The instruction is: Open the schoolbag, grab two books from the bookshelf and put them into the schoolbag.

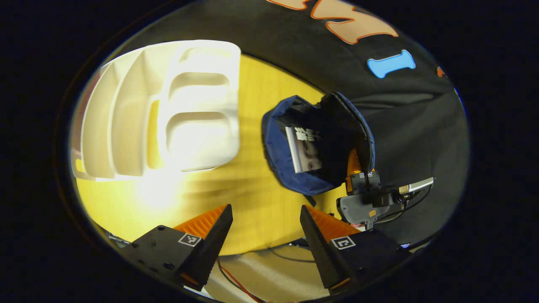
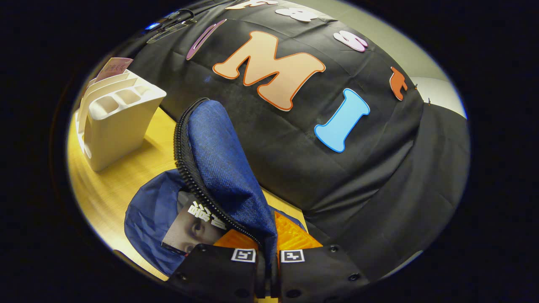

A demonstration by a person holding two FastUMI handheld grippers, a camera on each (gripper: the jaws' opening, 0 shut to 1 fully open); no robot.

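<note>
Holding the schoolbag (image 2: 160, 219) open by its soft flap (image 2: 223, 168), with one book (image 2: 193, 229) already inside.

Your right hand-held gripper (image 2: 268, 252) is clamped on the flap's zipper edge; the cloth is limp, so it will likely sag once you release it. The book looks stiff and light; take such a book by its spine edge. Your left hand-held gripper (image 1: 265, 223) hangs open and empty above the surface (image 1: 252, 210), the bag ahead to its right, the white bookshelf (image 1: 168, 113) to its left.
</note>
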